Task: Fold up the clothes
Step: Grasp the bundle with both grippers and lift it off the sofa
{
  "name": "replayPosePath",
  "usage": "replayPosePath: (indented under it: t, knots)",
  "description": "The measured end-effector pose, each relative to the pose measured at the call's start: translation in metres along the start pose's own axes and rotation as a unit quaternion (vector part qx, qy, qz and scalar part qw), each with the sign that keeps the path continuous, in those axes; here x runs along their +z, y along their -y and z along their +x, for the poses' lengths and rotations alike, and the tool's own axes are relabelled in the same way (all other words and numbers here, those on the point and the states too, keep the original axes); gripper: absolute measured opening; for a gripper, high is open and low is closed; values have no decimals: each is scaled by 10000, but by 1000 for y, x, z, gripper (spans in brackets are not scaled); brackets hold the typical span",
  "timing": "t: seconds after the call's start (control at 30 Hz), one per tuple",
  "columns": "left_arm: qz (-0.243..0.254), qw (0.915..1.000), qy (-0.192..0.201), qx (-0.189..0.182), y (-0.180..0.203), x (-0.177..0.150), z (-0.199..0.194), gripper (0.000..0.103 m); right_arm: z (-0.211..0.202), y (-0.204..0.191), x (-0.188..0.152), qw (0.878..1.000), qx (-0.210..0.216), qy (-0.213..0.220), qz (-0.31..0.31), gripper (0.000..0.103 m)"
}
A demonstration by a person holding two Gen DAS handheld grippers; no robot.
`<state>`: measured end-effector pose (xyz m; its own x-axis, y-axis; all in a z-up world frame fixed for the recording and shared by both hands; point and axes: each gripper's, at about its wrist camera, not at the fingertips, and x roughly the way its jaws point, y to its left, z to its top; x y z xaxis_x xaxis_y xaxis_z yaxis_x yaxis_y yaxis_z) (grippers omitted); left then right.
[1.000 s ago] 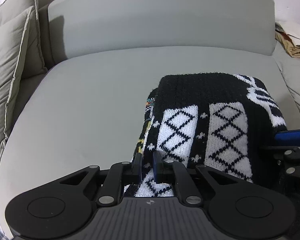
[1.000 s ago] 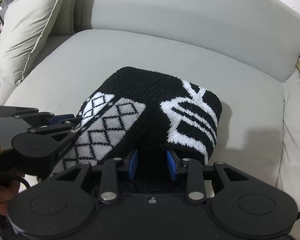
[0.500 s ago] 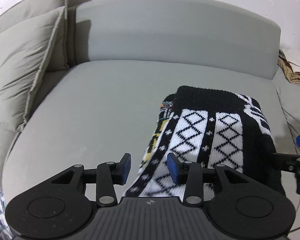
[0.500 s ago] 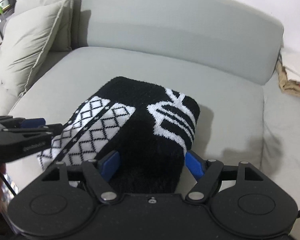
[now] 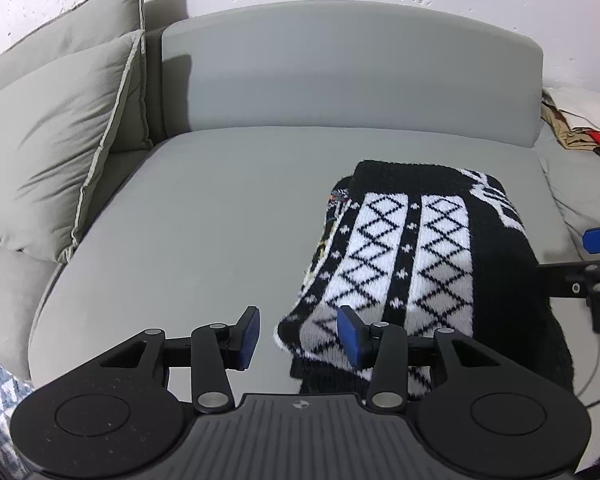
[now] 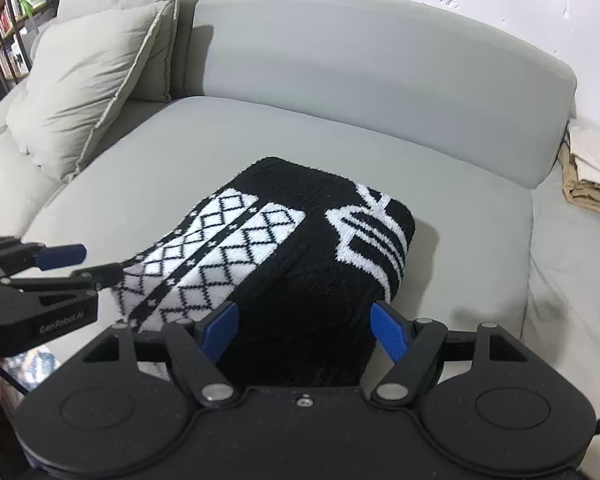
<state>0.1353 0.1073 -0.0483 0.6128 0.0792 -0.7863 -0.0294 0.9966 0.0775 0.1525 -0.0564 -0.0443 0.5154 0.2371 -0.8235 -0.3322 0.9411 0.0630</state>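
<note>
black-white diamond-knit sweater [image 5: 428, 248], grey sofa [image 5: 220, 220]

Living room (grey sofa [image 5: 228, 216], cushions [image 5: 56, 148]).

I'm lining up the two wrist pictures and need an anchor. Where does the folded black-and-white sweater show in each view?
Left wrist view: the folded sweater lies right of centre on the grey seat cushion, its near edge past the blue pads.
Right wrist view: the sweater lies centre, running down behind the pads.
Shared landmark: the curved grey sofa backrest behind it.
</note>
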Motion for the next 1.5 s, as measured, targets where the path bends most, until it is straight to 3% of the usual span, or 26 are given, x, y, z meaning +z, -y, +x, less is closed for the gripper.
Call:
replayPosePath:
  t: [0.2, 0.33, 0.4, 0.47, 0.67, 0.73, 0.8, 0.97, 1.1, 1.3, 1.5]
  knots:
    - [-478, 9972, -231, -533, -38, -20, -14, 49, -49, 45, -32, 9933, 796, 112, 834, 77]
    - [-1029, 9869, -350, -1195, -66, -36, -16, 70, -83, 84, -65, 9832, 1098, 168, 1449, 80]
    - [-1337, 9784, -321, -1541, -77, -42, -12, 75, -88, 98, -78, 9761, 1228, 144, 1788, 83]
    - [-1682, 9688, -289, -1796, -85, -48, -2, 89, -81, 107, -89, 9672, 1362, 81, 2142, 88]
    - [-2789, 9232, -566, -2583, -93, -57, 45, 94, -39, 119, -117, 9316, 1925, -83, 3081, 103]
    - [-3005, 9113, -513, -2768, -94, -56, 54, 97, -19, 116, -120, 9212, 2071, -130, 3292, 103]
    - [-3142, 9033, -460, -2886, -98, -52, 62, 98, -2, 115, -121, 9131, 2104, -151, 3490, 103]
    - [-3394, 8942, -604, -2858, -105, -50, 91, 100, 29, 126, -125, 8857, 2327, -91, 4016, 103]
    - [-3420, 8725, -827, -3390, -103, -56, 113, 100, 47, 132, -128, 8754, 2397, -185, 4193, 103]
    - [-2998, 8763, -1070, -3616, -88, -54, 132, 101, 71, 141, -130, 8639, 2528, -237, 4349, 103]
    - [-2723, 8746, -1296, -3796, -68, -44, 144, 102, 88, 144, -129, 8551, 2698, -187, 4424, 103]
